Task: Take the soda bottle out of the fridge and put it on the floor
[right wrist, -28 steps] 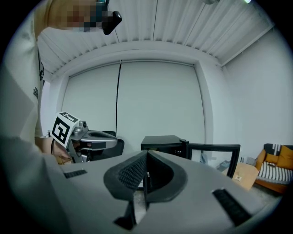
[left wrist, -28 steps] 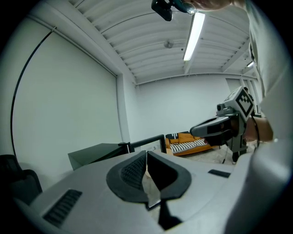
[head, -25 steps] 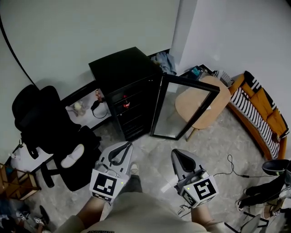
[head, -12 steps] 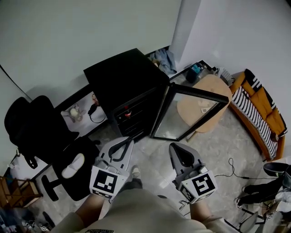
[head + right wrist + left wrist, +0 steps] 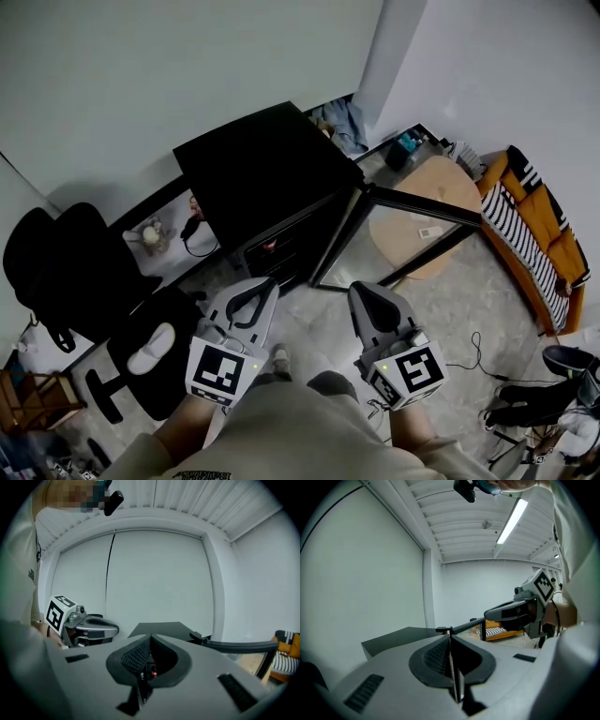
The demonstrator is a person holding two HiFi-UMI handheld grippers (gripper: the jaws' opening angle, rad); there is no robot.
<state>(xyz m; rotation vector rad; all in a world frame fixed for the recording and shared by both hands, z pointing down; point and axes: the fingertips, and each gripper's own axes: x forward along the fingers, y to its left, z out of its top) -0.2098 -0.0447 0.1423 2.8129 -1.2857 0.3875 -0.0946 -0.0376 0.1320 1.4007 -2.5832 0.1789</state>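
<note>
Black fridge (image 5: 267,164), tan table (image 5: 441,183), orange couch (image 5: 550,223) — striped throw (image 5: 511,220) (black-and-white)

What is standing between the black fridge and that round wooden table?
The fridge's open glass door. In the head view it swings out from the fridge and stands in front of the table.

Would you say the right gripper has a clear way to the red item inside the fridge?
Probably yes: the fridge door stands wide open, and nothing shows between the right gripper and the red item inside. Its shut fingers must open first.
</note>
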